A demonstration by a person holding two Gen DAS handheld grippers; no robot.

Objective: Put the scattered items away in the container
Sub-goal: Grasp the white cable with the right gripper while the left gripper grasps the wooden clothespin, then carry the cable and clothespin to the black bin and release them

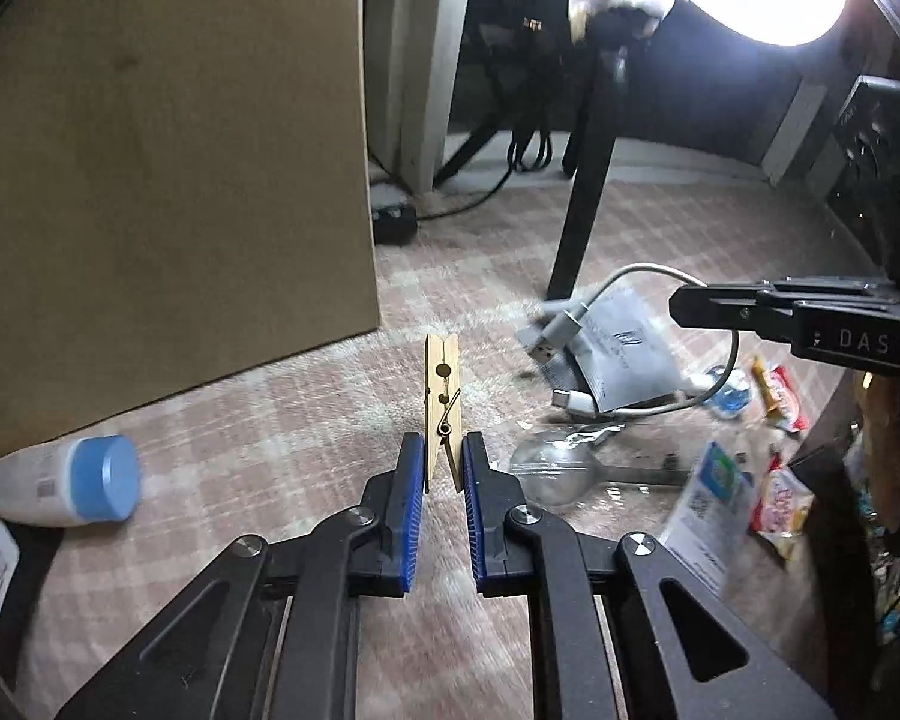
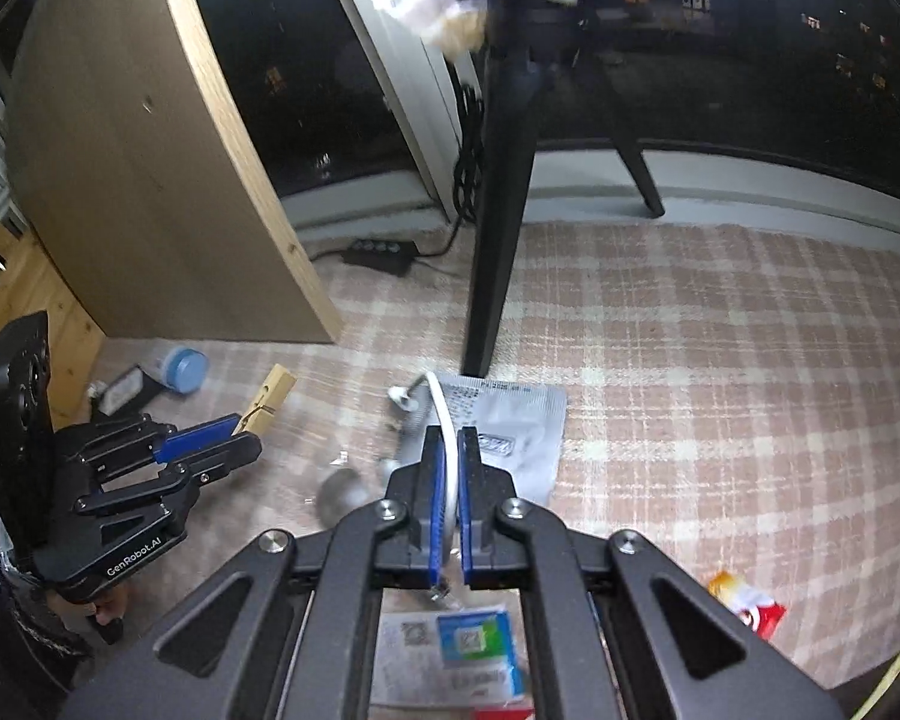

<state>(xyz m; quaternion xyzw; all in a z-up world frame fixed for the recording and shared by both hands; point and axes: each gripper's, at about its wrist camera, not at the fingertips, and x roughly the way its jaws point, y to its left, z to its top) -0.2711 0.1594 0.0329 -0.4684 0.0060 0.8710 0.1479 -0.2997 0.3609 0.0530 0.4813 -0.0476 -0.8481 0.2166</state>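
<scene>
Left claw [image 1: 441,468] clamped on the tail of a wooden clothespin [image 1: 442,396], which stands upright above the carpet [image 1: 306,420]. Right claw [image 2: 450,468] clamped on a white cable [image 2: 441,414] (grey pouch [image 2: 510,432] just beside it). No container in view. Risks: the loose cable end may snag the pouch or table leg [image 2: 498,240]; the narrowly pinched clothespin could twist free.

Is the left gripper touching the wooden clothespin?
Touching. The left wrist view shows the left gripper with both blue pads pressed against the clothespin.
</scene>
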